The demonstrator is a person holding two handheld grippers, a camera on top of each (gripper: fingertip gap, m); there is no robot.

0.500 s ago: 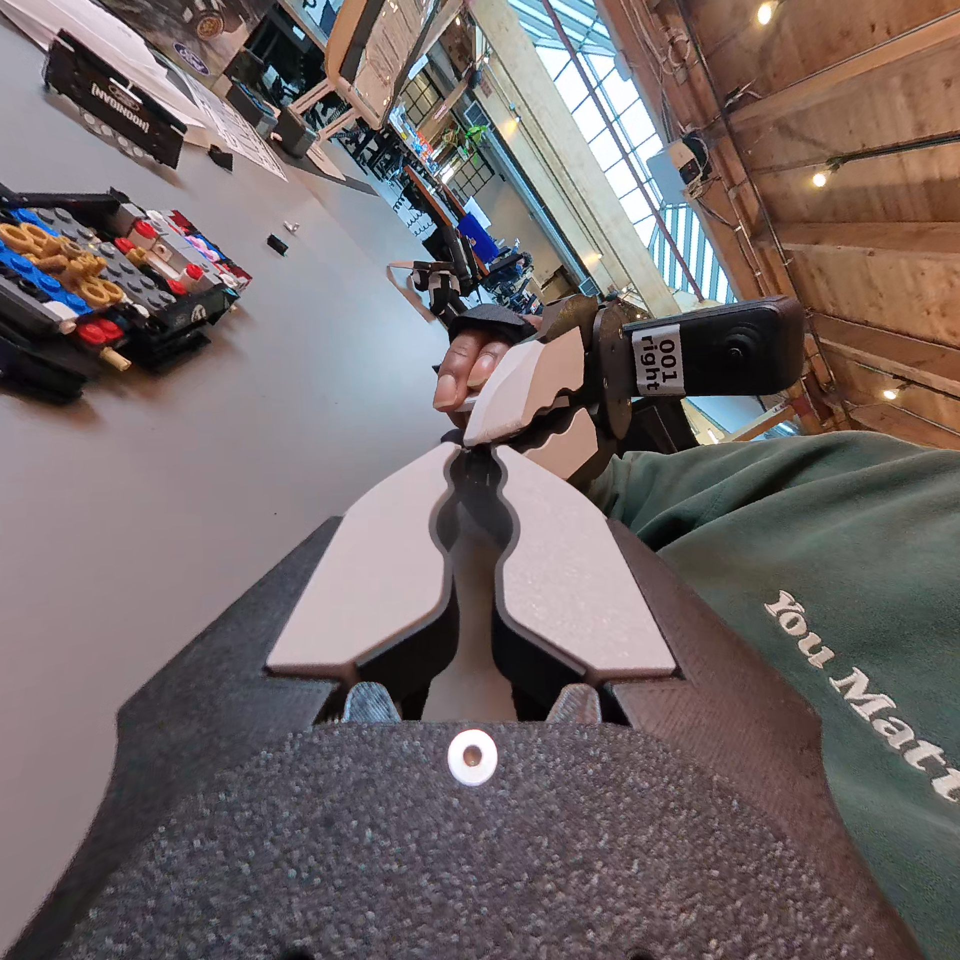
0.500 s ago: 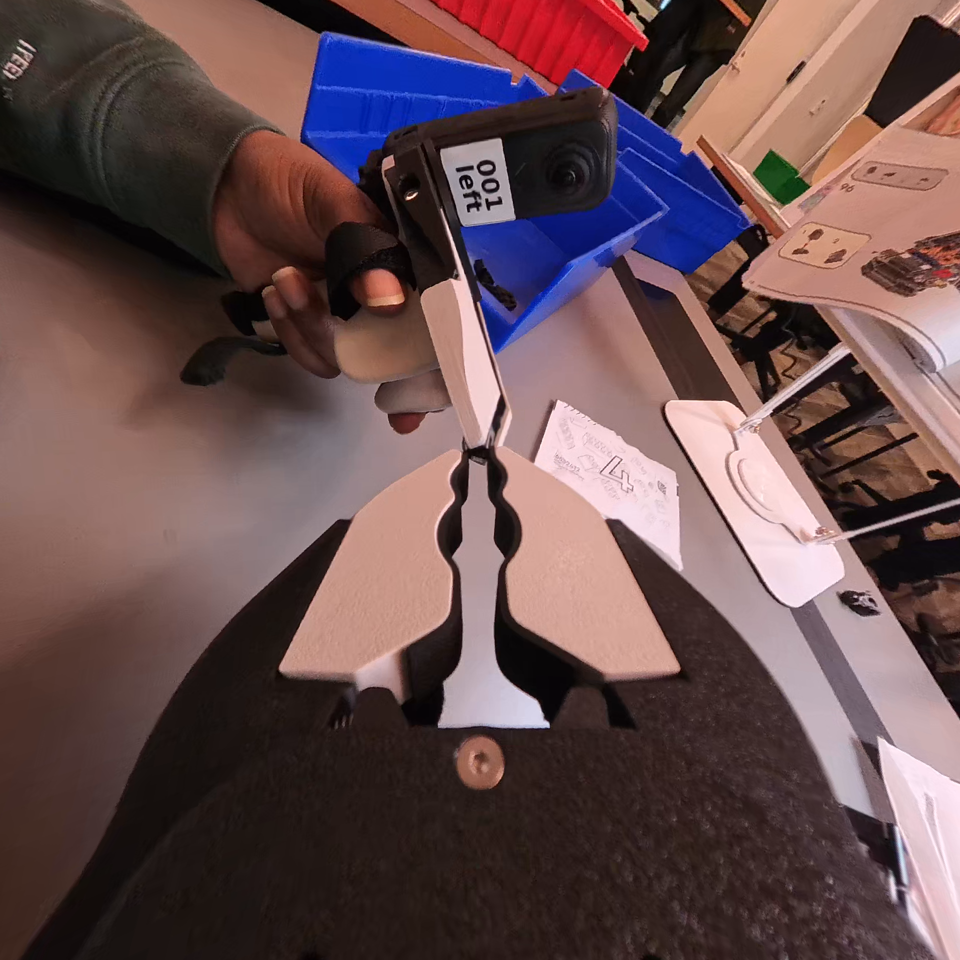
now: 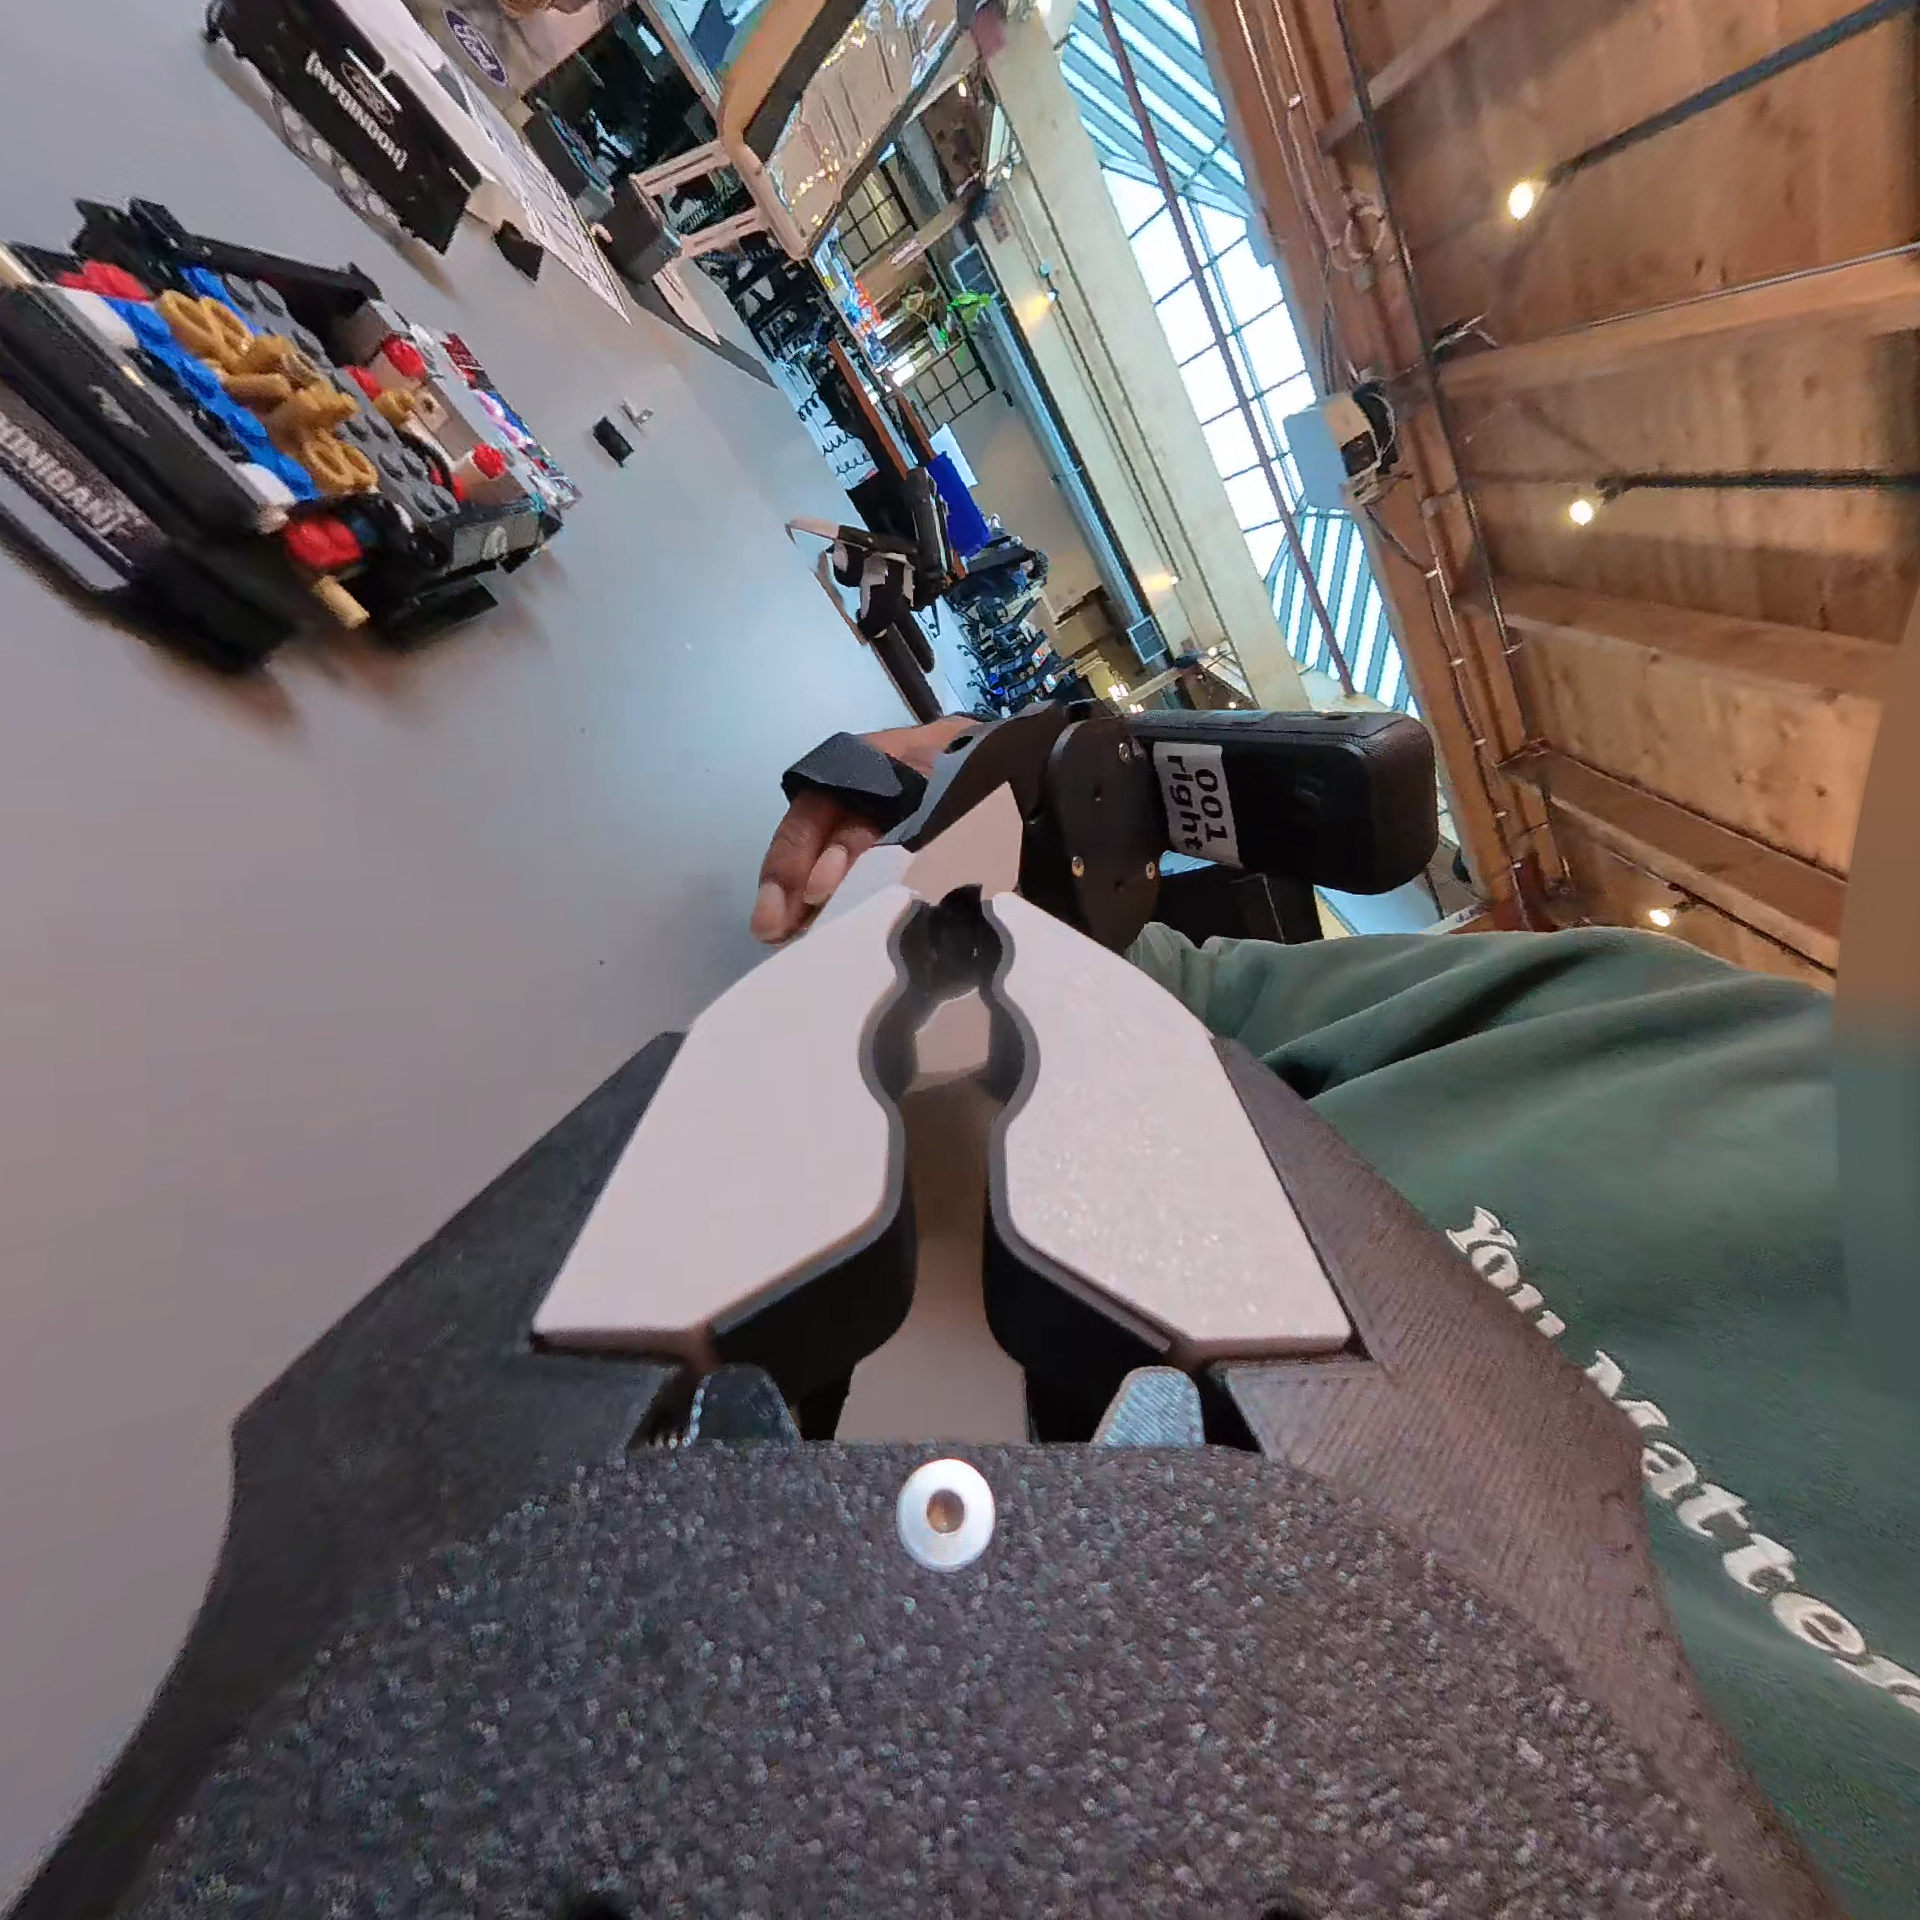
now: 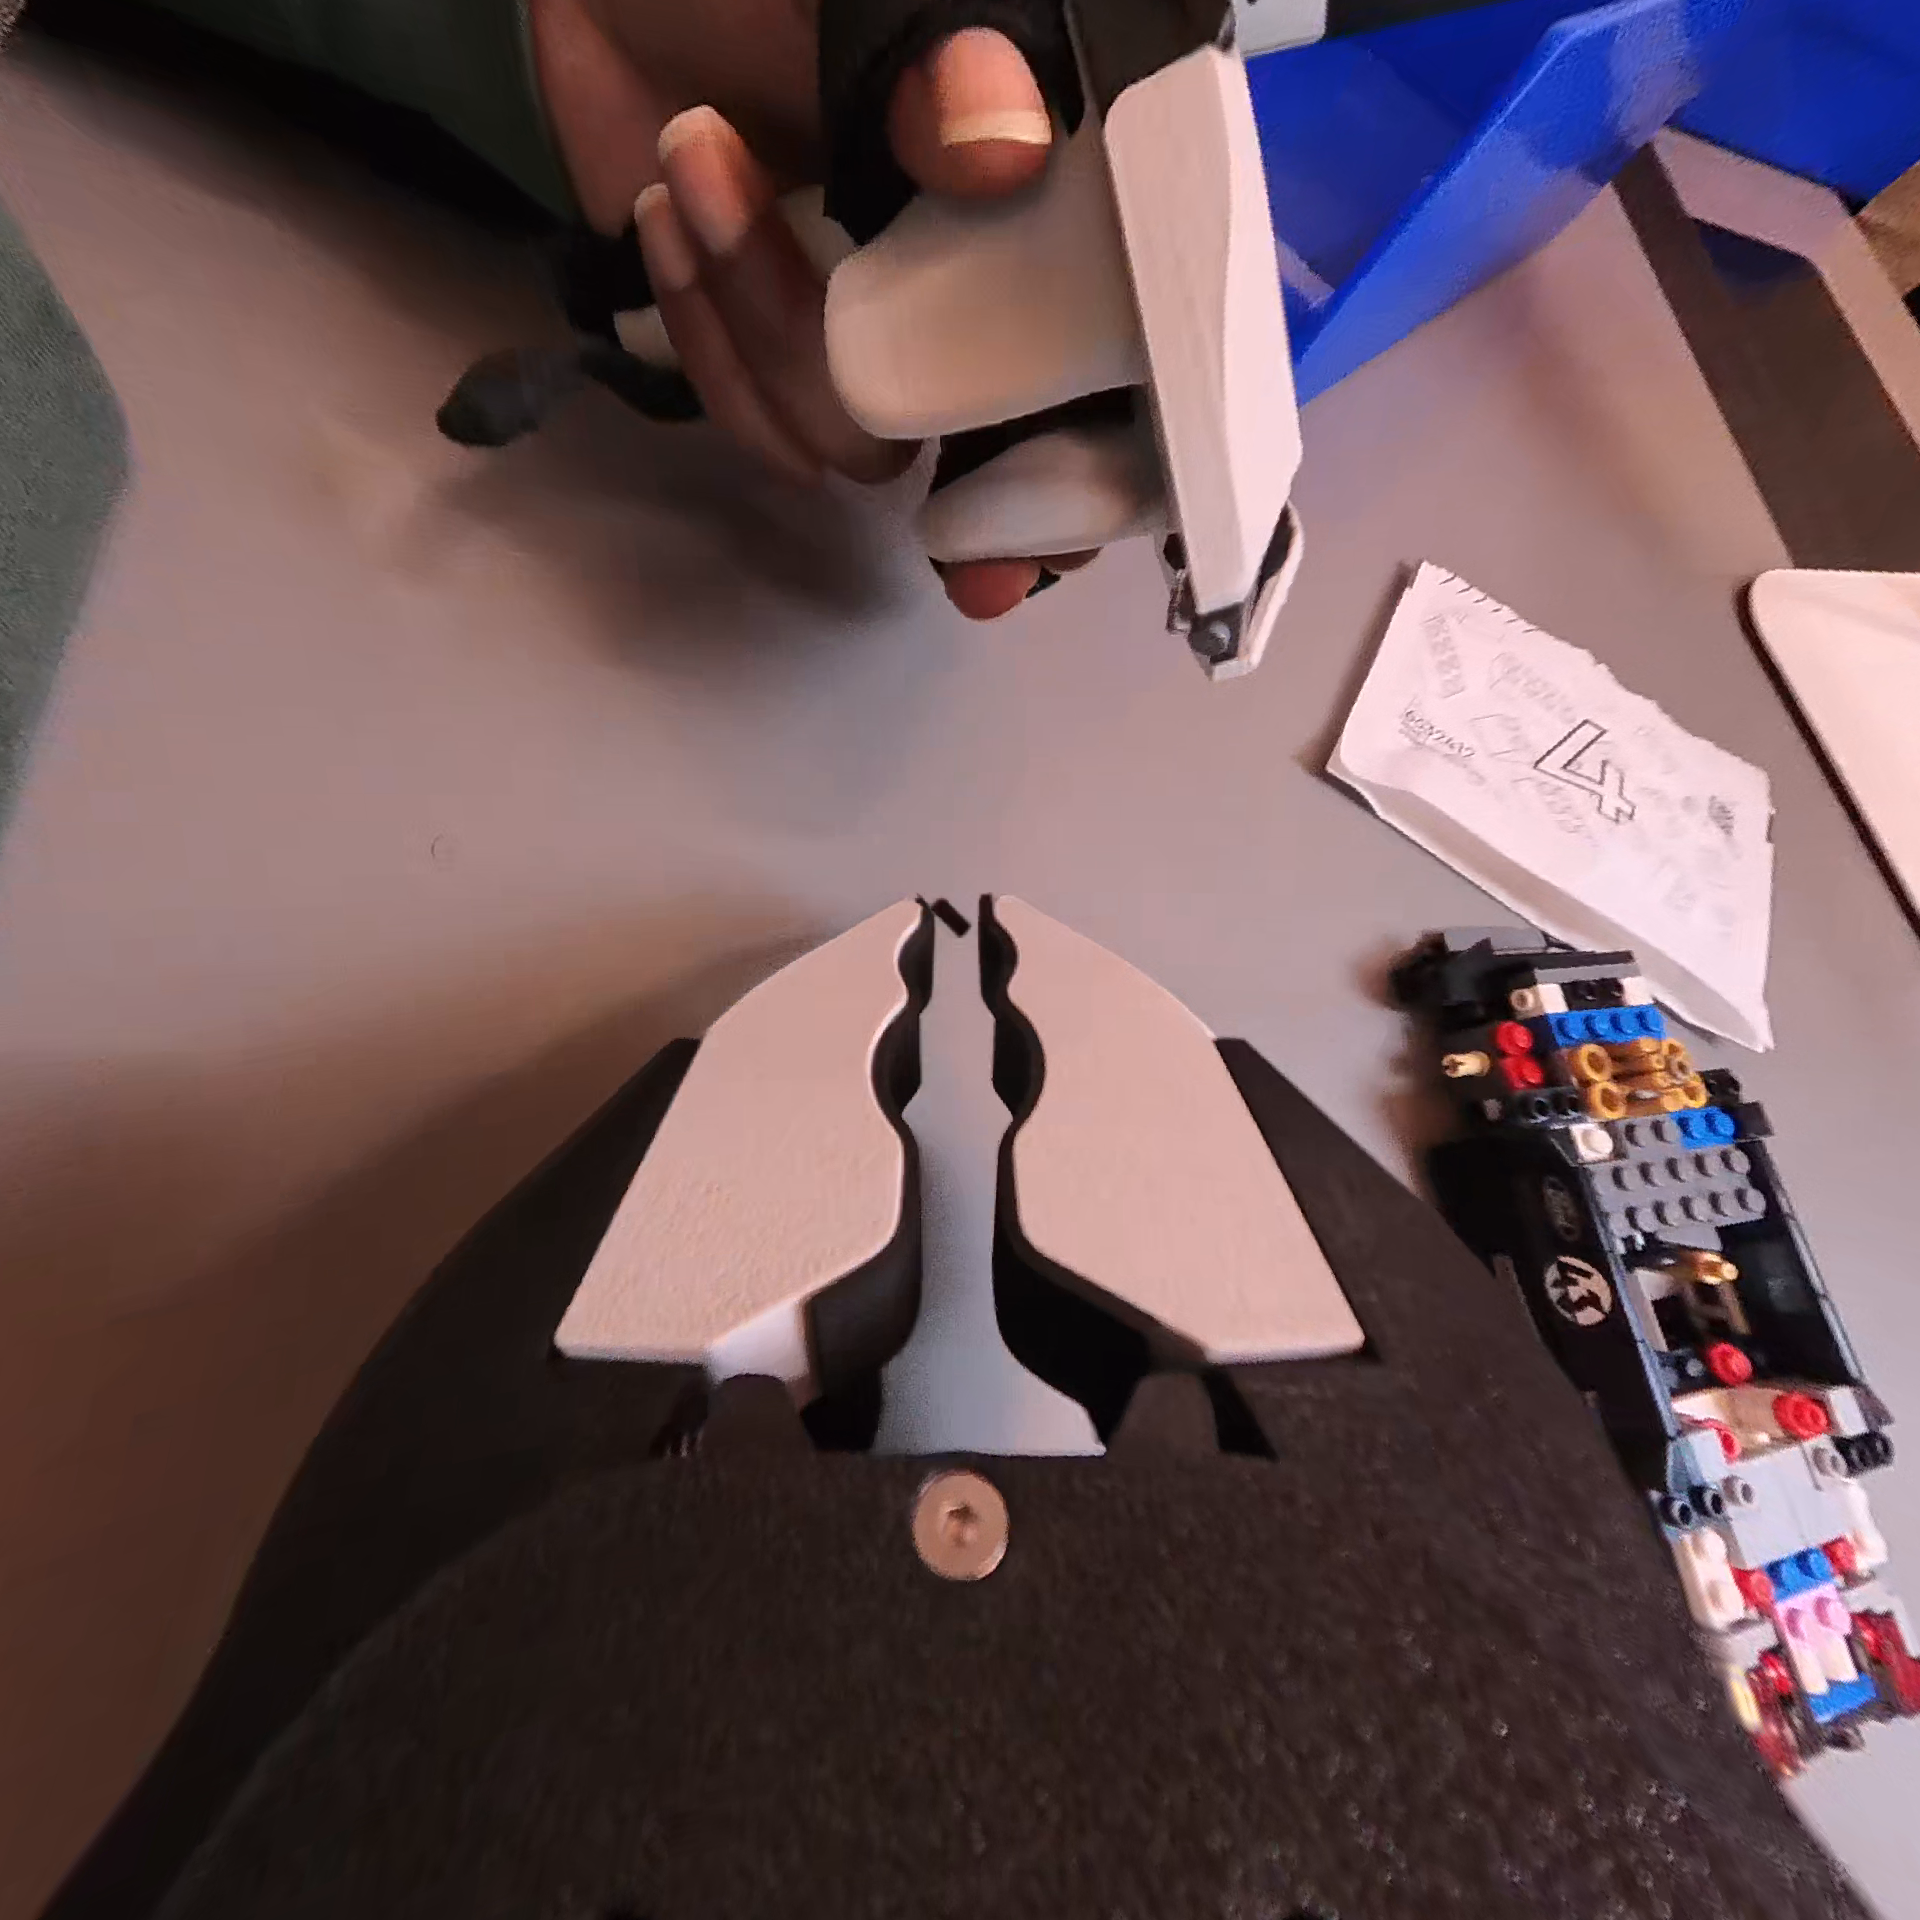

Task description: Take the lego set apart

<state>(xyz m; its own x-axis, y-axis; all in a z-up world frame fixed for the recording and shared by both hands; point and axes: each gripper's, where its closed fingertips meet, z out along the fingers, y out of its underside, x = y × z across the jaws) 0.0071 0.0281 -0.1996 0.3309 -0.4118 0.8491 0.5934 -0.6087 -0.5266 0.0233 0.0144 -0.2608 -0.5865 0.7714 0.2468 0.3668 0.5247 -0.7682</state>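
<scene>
The lego set is a partly stripped car (image 4: 1662,1247) with black, blue, red and gold bricks. It lies on the grey table (image 4: 416,935), to the right of my right gripper (image 4: 951,914). It also shows far left in the left wrist view (image 3: 260,416). My right gripper's jaws are nearly closed on a thin black sliver of a piece at the tips. My left gripper (image 3: 951,909) is shut on a small dark piece (image 4: 1210,634). It hangs above and to the right of the right gripper's tips, apart from them.
A crumpled white paper bag (image 4: 1558,810) lies just beyond the car. Blue bins (image 4: 1507,156) stand behind the left gripper. A white board (image 4: 1849,707) is at the right edge. A black box (image 3: 364,135) and small loose parts (image 3: 613,436) lie farther along the table. The gap from one gripper's tips to the other's is roughly 6 cm. From either gripper's tips it is about 15 cm to the partly stripped car (image 4: 1662,1247).
The two grippers met tip to tip on one small piece. They have now pulled apart, the left rising up and away. The right has swung so that the car shows.
</scene>
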